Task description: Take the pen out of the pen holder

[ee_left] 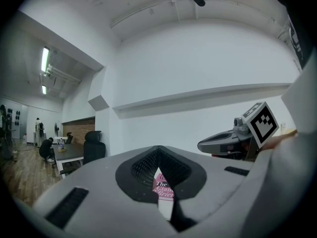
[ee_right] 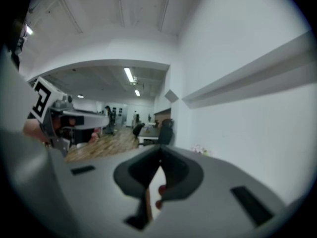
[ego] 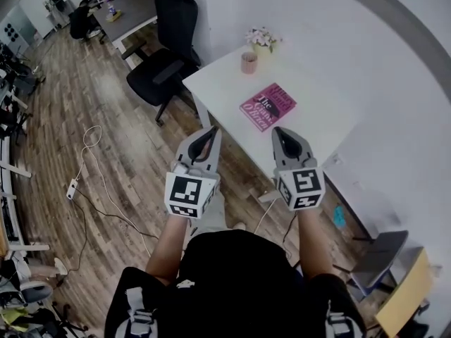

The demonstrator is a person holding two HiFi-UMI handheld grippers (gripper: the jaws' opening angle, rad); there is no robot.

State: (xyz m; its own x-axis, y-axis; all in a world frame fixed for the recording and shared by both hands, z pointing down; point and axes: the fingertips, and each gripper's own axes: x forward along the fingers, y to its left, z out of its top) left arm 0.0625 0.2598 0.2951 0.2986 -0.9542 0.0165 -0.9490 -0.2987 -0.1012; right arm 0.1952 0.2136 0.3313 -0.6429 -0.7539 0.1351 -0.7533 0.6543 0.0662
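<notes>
Both tools are closed and hold nothing: in the head view the left gripper (ego: 211,131) and the right gripper (ego: 278,131) are held side by side, pointing forward, each with its jaws drawn together at the tips. Ahead of them stands a white table (ego: 331,69), its near edge just past the right gripper's tips. The pen holder (ego: 249,63), a small pink cup, stands upright far ahead of both tools, near the table's far left corner; whether a pen stands in it is too small to tell. Close behind it sits a little bunch of flowers (ego: 262,39). A pink book (ego: 268,107) lies flat between the tools and the cup, nearer the right gripper. Left of the table and ahead of the left gripper is a black office chair (ego: 165,55), and on the wooden floor (ego: 127,153) to that gripper's left lies a white cable with a power strip (ego: 72,187). In the left gripper view the jaw tips meet, and the book's cover shows through the gap below them; the right gripper reaches in from the right, and a dark desk (ee_left: 69,152) with a seated person (ee_left: 47,148) stands far off to the left. In the right gripper view the picture is blurred, the jaws are together, and the flowers show just beyond them to the right.
</notes>
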